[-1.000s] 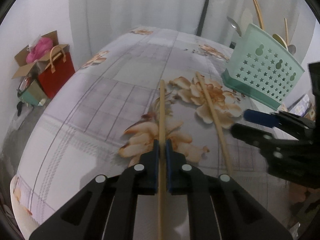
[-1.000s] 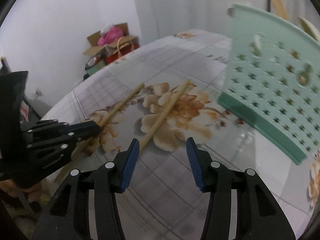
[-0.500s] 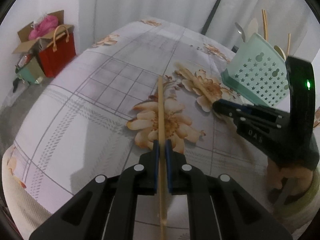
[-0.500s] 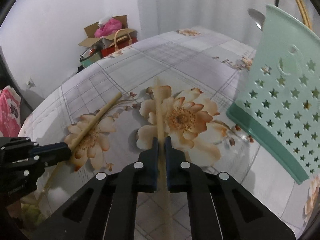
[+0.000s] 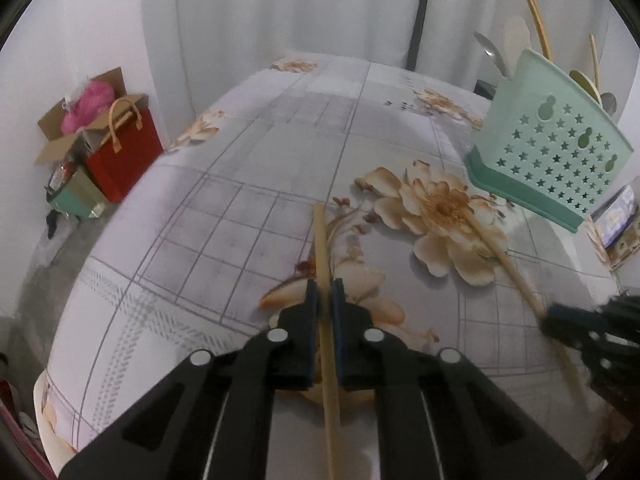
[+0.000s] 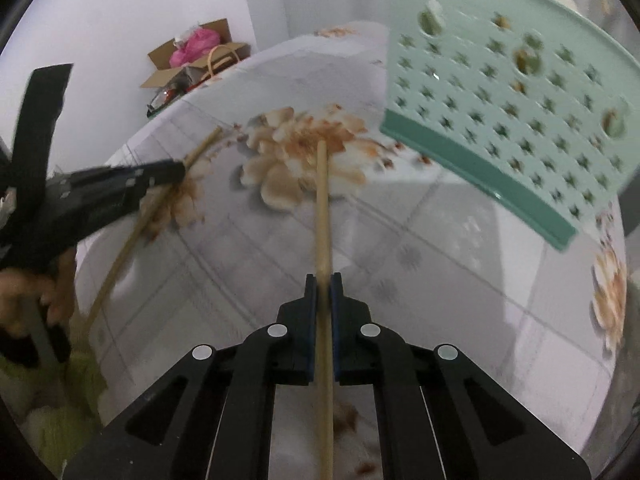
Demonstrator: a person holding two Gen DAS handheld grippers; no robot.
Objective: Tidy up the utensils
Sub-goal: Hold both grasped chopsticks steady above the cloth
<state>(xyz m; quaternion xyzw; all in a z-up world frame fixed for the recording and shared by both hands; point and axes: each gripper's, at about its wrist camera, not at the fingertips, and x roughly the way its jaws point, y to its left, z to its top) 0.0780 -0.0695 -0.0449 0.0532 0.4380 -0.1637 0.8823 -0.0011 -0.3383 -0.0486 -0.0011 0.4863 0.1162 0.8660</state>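
Right wrist view blurred by motion, especially the pale green perforated plastic utensil holder (image 6: 500,120) at far right, cut off by the frame's top edge. Contents of that holder hard to make out there; clearer in the left wrist view (image 5: 560,152), with spoons and thin wooden sticks standing above the rim. Rear ends of both chopsticks running out of the bottom of each frame.

Left gripper (image 5: 325,300) clamped on a light wooden chopstick (image 5: 322,248), tip pointing toward the far side of the grey floral tablecloth (image 5: 240,200). Right gripper (image 6: 323,292) likewise pressed together on a second light wooden chopstick (image 6: 322,200), tip over the printed flower.

Against one second earlier: right gripper then wide apart above the second chopstick lying on the cloth; now closed on it, with the holder looming nearer. Left gripper's grip unchanged.

Only in the right wrist view: a hand (image 6: 28,300) on the left gripper's handle, and a yellow-green sleeve (image 6: 68,412) at near left. Only in the left wrist view: the right gripper's dark tip (image 5: 560,322) at right on the second chopstick (image 5: 504,260); a red paper bag (image 5: 124,156) and an open cardboard box (image 5: 64,136) on the floor at far left, sharp.
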